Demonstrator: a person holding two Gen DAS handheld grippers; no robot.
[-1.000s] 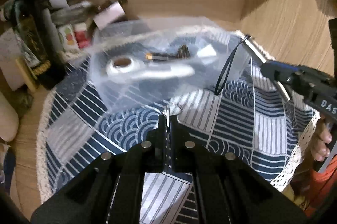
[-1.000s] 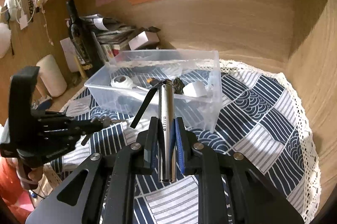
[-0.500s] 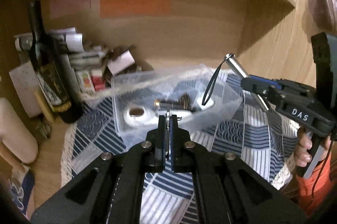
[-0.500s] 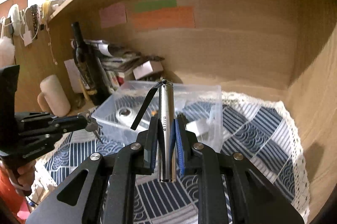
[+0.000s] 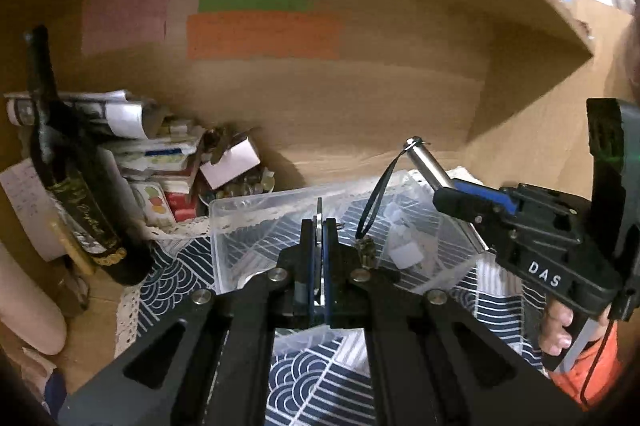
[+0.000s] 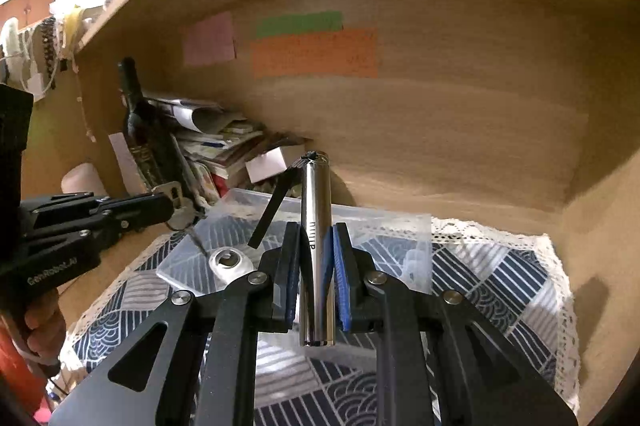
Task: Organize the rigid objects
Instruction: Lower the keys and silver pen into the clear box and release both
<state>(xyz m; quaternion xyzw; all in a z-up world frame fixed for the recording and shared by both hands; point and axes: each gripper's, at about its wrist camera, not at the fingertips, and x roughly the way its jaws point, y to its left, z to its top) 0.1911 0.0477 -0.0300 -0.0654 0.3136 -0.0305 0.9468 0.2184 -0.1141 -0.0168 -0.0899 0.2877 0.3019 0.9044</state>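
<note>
My right gripper point(image 6: 316, 238) is shut on a silver metal cylinder point(image 6: 316, 209) with a black wrist strap point(image 6: 274, 205); it also shows in the left wrist view point(image 5: 434, 173). My left gripper point(image 5: 319, 226) is shut on a set of keys point(image 5: 319, 216), seen from the right wrist view point(image 6: 180, 211) dangling over the box. A clear plastic box point(image 5: 256, 226) sits on the blue patterned cloth point(image 6: 500, 286) below both grippers. It holds a white tape roll point(image 6: 228, 262), a white block point(image 5: 406, 252) and small dark items.
A dark wine bottle point(image 5: 76, 193) stands left of the box with stacked papers and small boxes point(image 5: 160, 161) behind it. The wooden back wall point(image 5: 360, 97) carries coloured notes. A side wall point(image 6: 600, 226) rises on the right. A pink roll point(image 5: 24, 310) lies at far left.
Both grippers have risen and moved forward toward the box, keeping their loads. The keys now hang over the box's left part, and the box sits closer under both grippers.
</note>
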